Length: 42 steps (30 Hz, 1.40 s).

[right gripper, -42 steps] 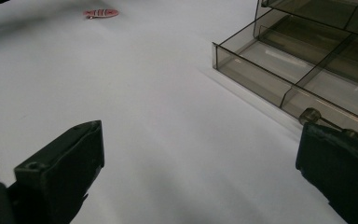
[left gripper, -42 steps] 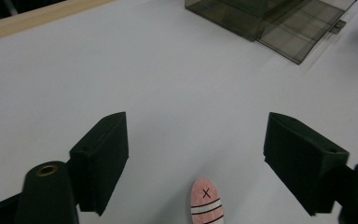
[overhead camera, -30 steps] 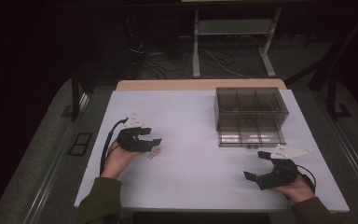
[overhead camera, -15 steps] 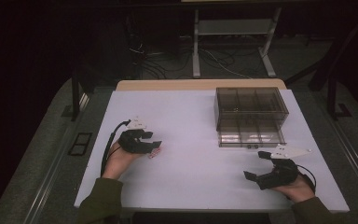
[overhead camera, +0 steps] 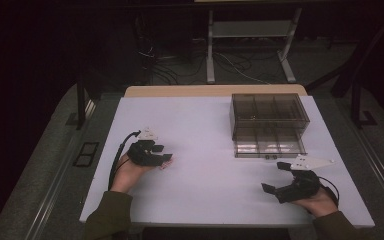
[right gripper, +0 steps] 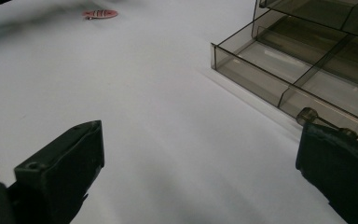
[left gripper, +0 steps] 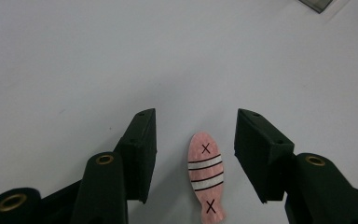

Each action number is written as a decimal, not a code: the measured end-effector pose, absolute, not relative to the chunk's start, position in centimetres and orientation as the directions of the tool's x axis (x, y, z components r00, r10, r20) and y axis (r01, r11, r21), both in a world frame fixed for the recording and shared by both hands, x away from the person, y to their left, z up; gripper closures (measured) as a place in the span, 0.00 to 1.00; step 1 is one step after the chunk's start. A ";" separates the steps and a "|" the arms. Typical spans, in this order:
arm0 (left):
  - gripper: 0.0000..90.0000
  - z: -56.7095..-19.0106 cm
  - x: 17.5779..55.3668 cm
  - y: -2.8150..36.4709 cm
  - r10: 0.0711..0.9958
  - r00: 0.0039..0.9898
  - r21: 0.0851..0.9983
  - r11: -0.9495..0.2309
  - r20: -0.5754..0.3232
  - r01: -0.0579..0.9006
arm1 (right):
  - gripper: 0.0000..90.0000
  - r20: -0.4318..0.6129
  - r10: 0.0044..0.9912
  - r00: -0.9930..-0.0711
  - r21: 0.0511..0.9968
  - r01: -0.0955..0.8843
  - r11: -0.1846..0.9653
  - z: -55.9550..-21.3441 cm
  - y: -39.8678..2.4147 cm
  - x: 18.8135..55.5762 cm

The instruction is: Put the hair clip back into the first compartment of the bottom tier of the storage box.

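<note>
Resting low on the white surface [overhead camera: 210, 130] at the left, the left tool [overhead camera: 166, 154] straddles a small pink fish-shaped piece [left gripper: 206, 176] marked with dark stripes and two crosses. Its jaws have just been closing, yet both pads stand clear of the piece, with a gap on each side, so nothing is gripped. That fish piece lies flat between the jaws, near the left tool's tips, well apart from the box. Farther right stands a smoky clear drawer box [overhead camera: 269, 118], its bottom drawer [overhead camera: 269, 146] pulled out toward the person. At the far right, the right tool [overhead camera: 276, 176] sits just in front of that drawer, jaws spread wide and empty.
</note>
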State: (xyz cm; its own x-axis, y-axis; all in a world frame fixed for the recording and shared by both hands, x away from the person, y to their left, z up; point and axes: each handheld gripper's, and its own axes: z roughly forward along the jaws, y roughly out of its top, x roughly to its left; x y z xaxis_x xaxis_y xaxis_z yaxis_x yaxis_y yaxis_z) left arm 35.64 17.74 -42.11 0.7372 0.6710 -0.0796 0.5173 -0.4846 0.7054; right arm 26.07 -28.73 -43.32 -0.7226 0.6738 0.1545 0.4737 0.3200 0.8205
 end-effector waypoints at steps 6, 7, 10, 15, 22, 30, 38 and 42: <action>0.56 -42.5 35.6 17.6 0.667 0.741 0.685 -0.505 -0.076 0.525 | 0.01 0.154 0.674 -0.722 0.820 0.474 0.320 -43.3 -28.7 26.1; 0.56 -42.6 35.6 17.6 0.663 0.745 0.683 -0.510 -0.074 0.523 | 0.01 0.154 0.675 -0.722 0.820 0.474 0.320 -43.3 -28.7 26.1; 0.56 -42.7 35.5 17.4 0.669 0.740 0.672 -0.513 -0.077 0.534 | 0.01 0.154 0.676 -0.721 0.821 0.474 0.319 -43.3 -28.8 26.1; 0.58 -42.9 35.4 17.2 0.669 0.739 0.661 -0.521 -0.077 0.540 | 0.01 0.152 0.675 -0.722 0.821 0.473 0.321 -43.3 -28.7 26.1; 0.61 -43.3 35.3 16.8 0.667 0.741 0.642 -0.535 -0.079 0.550 | 0.01 0.153 0.675 -0.721 0.820 0.474 0.320 -43.3 -28.8 26.1; 0.64 -43.7 35.3 16.6 0.671 0.738 0.624 -0.547 -0.071 0.558 | 0.01 0.152 0.676 -0.721 0.820 0.474 0.321 -43.3 -28.8 26.1; 0.68 -43.7 35.3 16.7 0.673 0.737 0.621 -0.552 -0.063 0.557 | 0.01 0.152 0.676 -0.721 0.820 0.474 0.321 -43.3 -28.8 26.1; 0.70 -43.7 35.3 16.6 0.673 0.737 0.620 -0.552 -0.062 0.557 | 0.01 0.153 0.677 -0.720 0.820 0.475 0.320 -43.3 -28.8 26.1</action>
State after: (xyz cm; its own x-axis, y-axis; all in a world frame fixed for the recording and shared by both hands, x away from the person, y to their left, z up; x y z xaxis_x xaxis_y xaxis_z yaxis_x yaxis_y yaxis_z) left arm 35.26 16.63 -43.73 0.7366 0.6734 -0.0621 0.5572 -0.5523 0.6200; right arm 26.11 -28.77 -43.33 -0.7201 0.6768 0.1526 0.4748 0.3204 0.8197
